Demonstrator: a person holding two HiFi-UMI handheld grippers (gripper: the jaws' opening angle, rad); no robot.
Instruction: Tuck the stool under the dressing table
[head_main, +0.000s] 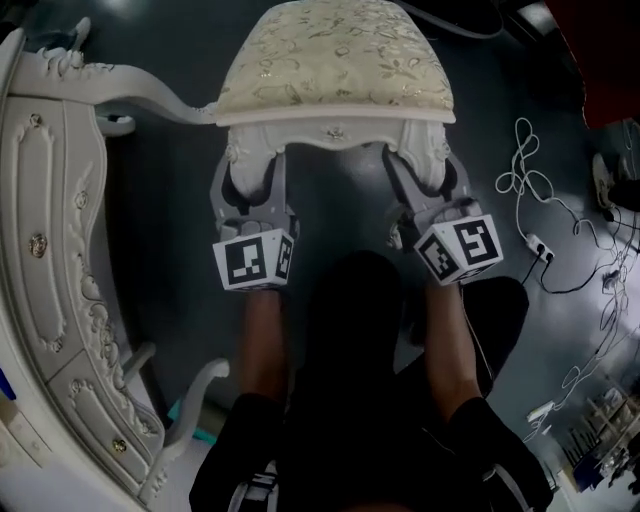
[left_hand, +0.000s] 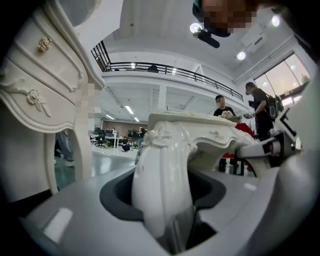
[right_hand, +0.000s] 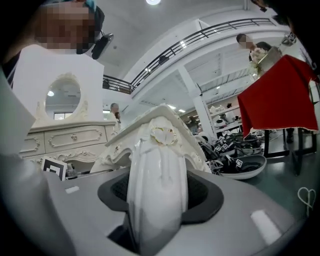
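Stool (head_main: 335, 60) gripped by both near legs, beside the dressing table (head_main: 50, 250)

The stool stands on the dark floor (head_main: 340, 225), ahead of the person and just right of the dressing table, not under it. Its cream flowered cushion (head_main: 340, 45) sits on a white carved frame. A curved white edge of the table reaches across to the seat's left side (whether the two touch cannot be told from above).

The left gripper (head_main: 250, 180) is clamped on the stool's near left leg (head_main: 248, 165). In the left gripper view the glossy white leg (left_hand: 162, 185) fills the gap between the jaws, with the dark pads pressed against both of its sides. The right gripper (head_main: 425, 185) grips the near right leg (head_main: 425, 160) in the same way. Its own view shows the carved leg (right_hand: 155, 190), topped by a gold-edged ornament (right_hand: 162, 135), held between the pads. Both sets of jaws stand fairly wide, because the legs are thick.

The marker cubes (head_main: 252, 262) face up at the camera, and the person's dark-sleeved forearms (head_main: 262, 340) run back from them. White cables (head_main: 560, 240) lie on the floor to the right of the stool. The right gripper view also shows the table's drawers and an oval mirror (right_hand: 65, 97) at the left, and a red cloth (right_hand: 280, 95) at the right.
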